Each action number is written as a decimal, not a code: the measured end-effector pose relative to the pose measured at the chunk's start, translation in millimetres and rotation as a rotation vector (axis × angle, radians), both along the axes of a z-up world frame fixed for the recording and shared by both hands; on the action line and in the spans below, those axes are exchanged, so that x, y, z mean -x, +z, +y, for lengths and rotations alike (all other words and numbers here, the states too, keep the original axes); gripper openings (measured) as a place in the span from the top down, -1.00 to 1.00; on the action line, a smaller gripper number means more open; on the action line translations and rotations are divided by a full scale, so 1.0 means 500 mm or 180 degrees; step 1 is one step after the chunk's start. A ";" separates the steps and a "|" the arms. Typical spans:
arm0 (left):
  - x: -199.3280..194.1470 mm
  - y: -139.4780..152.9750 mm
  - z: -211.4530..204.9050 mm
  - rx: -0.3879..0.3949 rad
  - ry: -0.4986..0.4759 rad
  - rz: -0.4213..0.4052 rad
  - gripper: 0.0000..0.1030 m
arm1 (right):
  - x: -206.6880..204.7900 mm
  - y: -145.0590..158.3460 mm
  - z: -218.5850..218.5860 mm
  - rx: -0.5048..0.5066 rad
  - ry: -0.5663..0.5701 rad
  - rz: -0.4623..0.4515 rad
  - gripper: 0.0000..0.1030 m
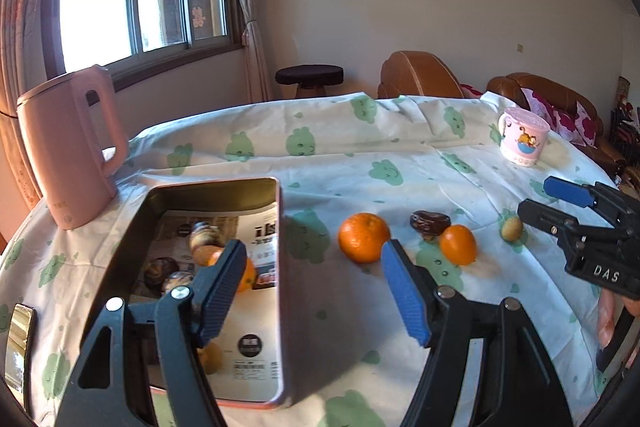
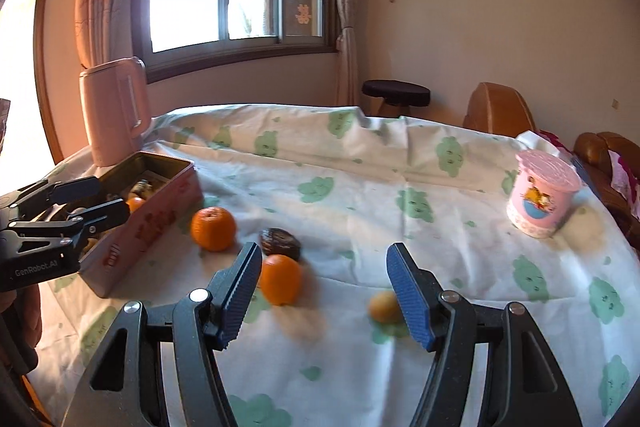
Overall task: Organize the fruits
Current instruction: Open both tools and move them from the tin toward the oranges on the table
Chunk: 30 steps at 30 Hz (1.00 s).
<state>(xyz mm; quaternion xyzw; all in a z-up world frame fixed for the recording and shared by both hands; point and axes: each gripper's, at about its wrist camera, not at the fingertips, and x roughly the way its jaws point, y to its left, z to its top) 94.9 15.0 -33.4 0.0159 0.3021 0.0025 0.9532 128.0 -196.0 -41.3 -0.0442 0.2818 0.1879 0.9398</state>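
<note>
Near table's left edge, tin [image 1: 280,307] w/ fruit sits under left gripper [image 1: 316,291], jaws apart, empty. Right gripper [image 2: 320,295] also agape, empty; small yellowish fruit [image 2: 385,307], maybe a kumquat, beside its right finger.

On the cloth outside the tin [image 2: 152,227], four fruits are counted: two oranges, one larger [image 2: 213,229] and one smaller [image 2: 280,279], one dark wrinkled fruit [image 2: 280,243] and one small yellowish fruit [image 2: 384,307]. One tin, one pink kettle [image 2: 114,111] and one pink cup [image 2: 542,193] are seen. The fruits inside the tin cannot be counted surely.
</note>
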 end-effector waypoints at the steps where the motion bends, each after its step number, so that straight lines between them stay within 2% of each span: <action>1: -0.005 -0.004 -0.013 0.0002 -0.0032 0.0021 -0.41 | -0.003 -0.004 -0.021 0.0002 -0.0069 0.0023 -0.29; 5: -0.019 -0.016 -0.051 0.0003 -0.0126 0.0094 -0.41 | -0.017 -0.025 -0.073 0.0002 -0.0233 0.0143 -0.29; 9: -0.039 -0.027 -0.064 -0.0059 -0.0100 0.0159 -0.41 | -0.021 -0.036 -0.077 -0.0020 -0.0195 0.0211 -0.29; 20: -0.112 -0.059 -0.071 -0.0164 -0.0016 0.0374 -0.39 | -0.035 -0.032 0.002 -0.0024 0.0178 0.0224 -0.29; 25: -0.135 -0.072 -0.068 -0.0110 -0.0063 0.0496 -0.26 | -0.048 -0.047 0.053 -0.0022 0.0412 0.0401 -0.06; 30: -0.148 -0.078 -0.060 -0.0035 -0.0076 0.0566 -0.23 | -0.065 -0.062 0.082 0.0081 0.0490 0.0558 -0.02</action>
